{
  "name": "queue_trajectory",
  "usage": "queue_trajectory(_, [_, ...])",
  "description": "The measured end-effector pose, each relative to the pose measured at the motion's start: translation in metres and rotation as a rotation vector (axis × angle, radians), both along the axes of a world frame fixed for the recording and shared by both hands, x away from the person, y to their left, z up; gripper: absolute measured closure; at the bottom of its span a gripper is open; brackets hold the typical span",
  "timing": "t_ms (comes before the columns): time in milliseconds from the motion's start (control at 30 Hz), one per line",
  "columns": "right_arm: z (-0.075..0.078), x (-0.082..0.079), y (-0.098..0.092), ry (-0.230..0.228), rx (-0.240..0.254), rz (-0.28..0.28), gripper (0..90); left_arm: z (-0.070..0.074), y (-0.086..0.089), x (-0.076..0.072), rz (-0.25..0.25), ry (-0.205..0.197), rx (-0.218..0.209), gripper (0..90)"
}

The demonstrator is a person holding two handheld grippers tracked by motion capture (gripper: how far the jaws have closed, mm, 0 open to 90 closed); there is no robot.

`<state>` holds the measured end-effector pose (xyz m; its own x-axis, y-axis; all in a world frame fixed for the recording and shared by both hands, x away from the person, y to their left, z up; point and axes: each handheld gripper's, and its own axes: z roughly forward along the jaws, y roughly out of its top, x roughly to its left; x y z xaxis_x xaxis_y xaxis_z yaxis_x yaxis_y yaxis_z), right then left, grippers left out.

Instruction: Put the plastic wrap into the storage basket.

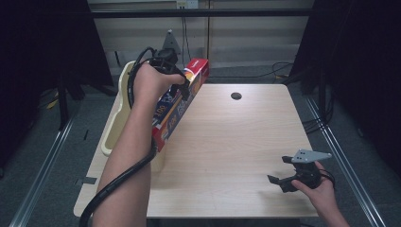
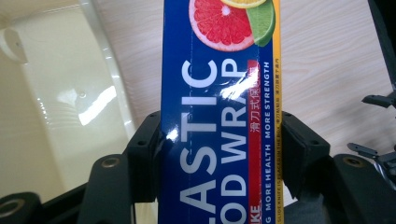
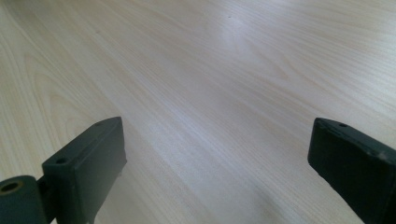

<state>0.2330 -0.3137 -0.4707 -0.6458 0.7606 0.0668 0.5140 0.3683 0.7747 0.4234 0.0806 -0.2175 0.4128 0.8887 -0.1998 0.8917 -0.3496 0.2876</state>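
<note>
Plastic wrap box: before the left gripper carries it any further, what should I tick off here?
1. Left gripper clamped on both sides of the plastic wrap box: ok.
2. Box lifted off the table, tilted: ok.
3. Cream tub beside the box, open-topped: ok.
4. Tub contents: cannot tell.
5. Right gripper open and holding nothing, away from the box: ok.

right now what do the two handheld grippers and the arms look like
Both grippers are black with two blocky black fingers showing small screw holes. The left gripper trails a thick black corrugated cable that loops beside the forearm. The right gripper carries a grey three-cornered plate on top. Both forearms are bare, with no sleeves in sight.
</note>
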Motion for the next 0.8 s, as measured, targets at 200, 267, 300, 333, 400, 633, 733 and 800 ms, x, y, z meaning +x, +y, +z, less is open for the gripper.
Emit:
queue_trajectory(200, [0.0, 0.0, 0.0, 0.002, 0.001, -0.001, 3.9, 0.003, 0.013, 0.001, 0.036, -0.008, 0.005, 41.3])
queue_trajectory(267, [0.0, 0.001, 0.0, -0.002, 0.003, -0.007, 3.9, 0.004, 0.016, 0.001, 0.047, -0.007, 0.004, 41.3])
queue_trajectory(300, [0.0, 0.001, 0.0, -0.005, 0.005, -0.005, 3.9, 0.005, 0.018, 0.001, 0.052, -0.009, 0.007, 41.2])
queue_trajectory(333, [0.0, 0.001, -0.001, -0.004, 0.005, -0.002, 3.9, 0.005, 0.021, 0.001, 0.052, -0.02, 0.014, 41.2])
queue_trajectory(400, [0.0, 0.001, -0.001, -0.005, 0.004, -0.002, 3.9, 0.006, 0.024, 0.001, 0.071, -0.019, 0.008, 41.2])
queue_trajectory(633, [-0.001, 0.001, 0.001, 0.003, -0.001, -0.007, 3.8, 0.006, 0.037, 0.001, 0.108, -0.024, 0.02, 41.2])
queue_trajectory(733, [0.0, 0.001, 0.0, 0.002, 0.003, -0.005, 3.7, 0.006, 0.043, 0.001, 0.112, -0.03, 0.031, 41.2])
queue_trajectory(800, [-0.001, 0.001, 0.0, 0.0, 0.0, -0.006, 3.7, 0.006, 0.046, 0.001, 0.13, -0.029, 0.03, 41.2])
